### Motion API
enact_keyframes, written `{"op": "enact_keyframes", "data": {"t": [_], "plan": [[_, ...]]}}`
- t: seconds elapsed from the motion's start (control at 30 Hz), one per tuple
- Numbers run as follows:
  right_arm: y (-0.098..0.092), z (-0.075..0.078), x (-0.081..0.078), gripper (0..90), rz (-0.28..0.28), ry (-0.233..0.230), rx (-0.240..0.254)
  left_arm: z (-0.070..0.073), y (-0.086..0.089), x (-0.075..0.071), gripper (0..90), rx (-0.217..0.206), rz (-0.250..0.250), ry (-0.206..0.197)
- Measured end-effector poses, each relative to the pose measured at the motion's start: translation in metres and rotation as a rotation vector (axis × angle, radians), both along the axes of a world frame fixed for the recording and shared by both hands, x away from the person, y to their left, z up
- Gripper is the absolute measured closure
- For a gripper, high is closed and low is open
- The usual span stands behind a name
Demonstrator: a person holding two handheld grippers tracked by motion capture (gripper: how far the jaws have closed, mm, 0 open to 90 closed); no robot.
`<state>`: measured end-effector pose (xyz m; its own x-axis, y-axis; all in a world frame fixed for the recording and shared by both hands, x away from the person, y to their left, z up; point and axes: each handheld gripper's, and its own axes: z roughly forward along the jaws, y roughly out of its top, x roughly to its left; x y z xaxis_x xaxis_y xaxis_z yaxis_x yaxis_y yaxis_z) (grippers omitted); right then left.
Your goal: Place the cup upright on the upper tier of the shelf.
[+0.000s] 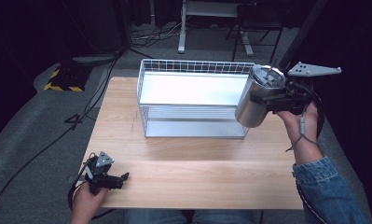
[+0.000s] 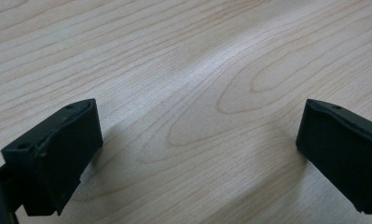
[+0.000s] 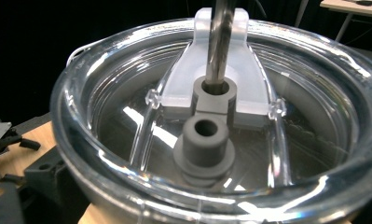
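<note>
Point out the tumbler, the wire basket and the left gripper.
tumbler point(image 1: 254, 103): high view, steel side wall.
wire basket point(image 1: 193, 66): high view, back rim.
left gripper point(image 1: 124, 178): high view, between the jaw tips.

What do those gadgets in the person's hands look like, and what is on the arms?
Both are black, blocky tools. The left gripper ends in two chunky matte-black jaws with small screw holes. Each carries a grey three-cornered plate with small holes and trails a thin black cable. The right gripper has a grey cord looped at the wrist, and that arm wears a blue denim sleeve.

Silver tumbler point(image 1: 253, 100) — clear lid point(image 3: 211, 126), white wire basket point(image 1: 193, 100), pale woodgrain table point(image 1: 197, 172)
</note>
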<state>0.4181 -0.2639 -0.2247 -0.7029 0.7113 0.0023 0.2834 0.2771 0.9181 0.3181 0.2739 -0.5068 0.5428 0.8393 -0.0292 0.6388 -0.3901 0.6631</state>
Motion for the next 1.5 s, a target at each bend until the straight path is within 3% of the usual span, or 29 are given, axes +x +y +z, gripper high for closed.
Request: {"op": "enact_keyframes", "data": {"t": [0.17,0.47,0.77,1.0,1.23,1.5], "plan": [[0.008,0.012,0.013,3.7,-0.008,0.003,0.007,0.0,0.0,0.0,0.6,-0.001,0.001,0.0],[0.024,0.021,0.034,3.7,-0.016,0.008,0.0,0.0,0.0,0.0,0.6,0.0,0.001,0.0],[0.057,0.033,0.057,3.7,0.009,0.003,0.004,0.0,0.0,0.0,0.6,0.0,0.001,0.0],[0.072,0.034,0.071,3.7,0.013,0.006,0.011,0.0,0.0,0.0,0.6,0.0,0.001,0.0],[0.088,0.032,0.084,3.7,0.003,-0.004,-0.021,0.0,0.0,0.0,0.6,0.0,0.002,-0.003],[0.103,0.027,0.098,3.7,0.013,0.015,0.012,0.0,0.0,0.0,0.6,-0.002,0.002,-0.001]]}}
